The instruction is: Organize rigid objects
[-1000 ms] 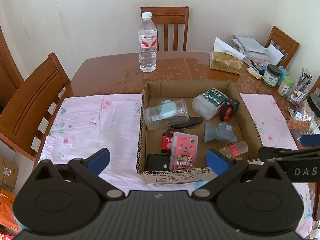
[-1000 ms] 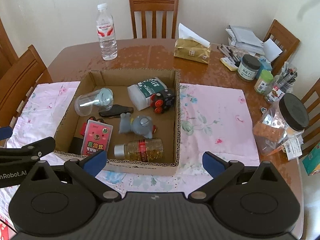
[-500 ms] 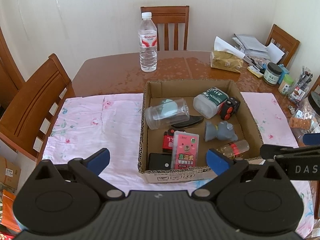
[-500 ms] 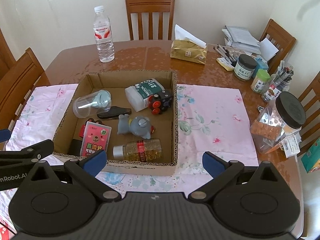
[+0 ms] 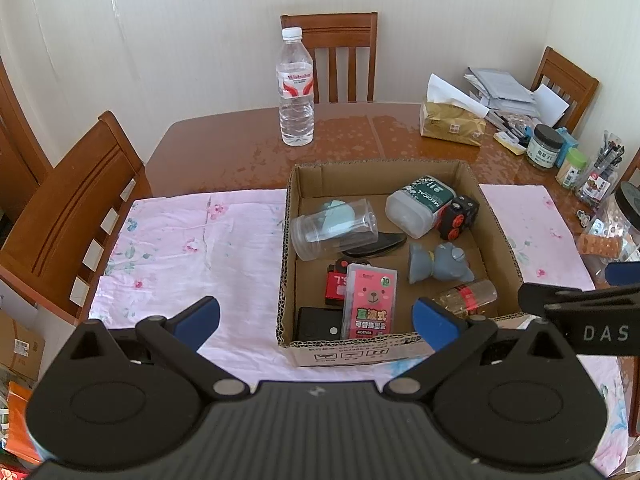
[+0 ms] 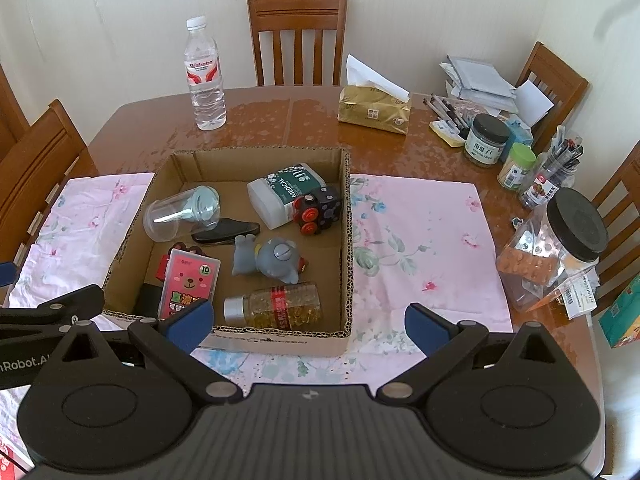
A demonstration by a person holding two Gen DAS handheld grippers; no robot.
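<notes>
Both grippers, left gripper [image 5: 316, 322] and right gripper [image 6: 308, 320], fingers apart, empty, hovering near cardboard box [image 6: 348, 240]. Rigid items all inside box, pink cloth [image 6: 424, 248] bare: fits pre-unpacking or finished packing. Step undetermined.

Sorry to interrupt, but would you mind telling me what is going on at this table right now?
A person holds two black grippers with blue pads above a table. The left gripper and the right gripper are both open and hold nothing. In front of them an open brown cardboard box sits on a pink floral cloth. Inside it lie a clear plastic cup, a grey toy figure, a pink bear-print case and a bottle of yellow capsules.
</notes>
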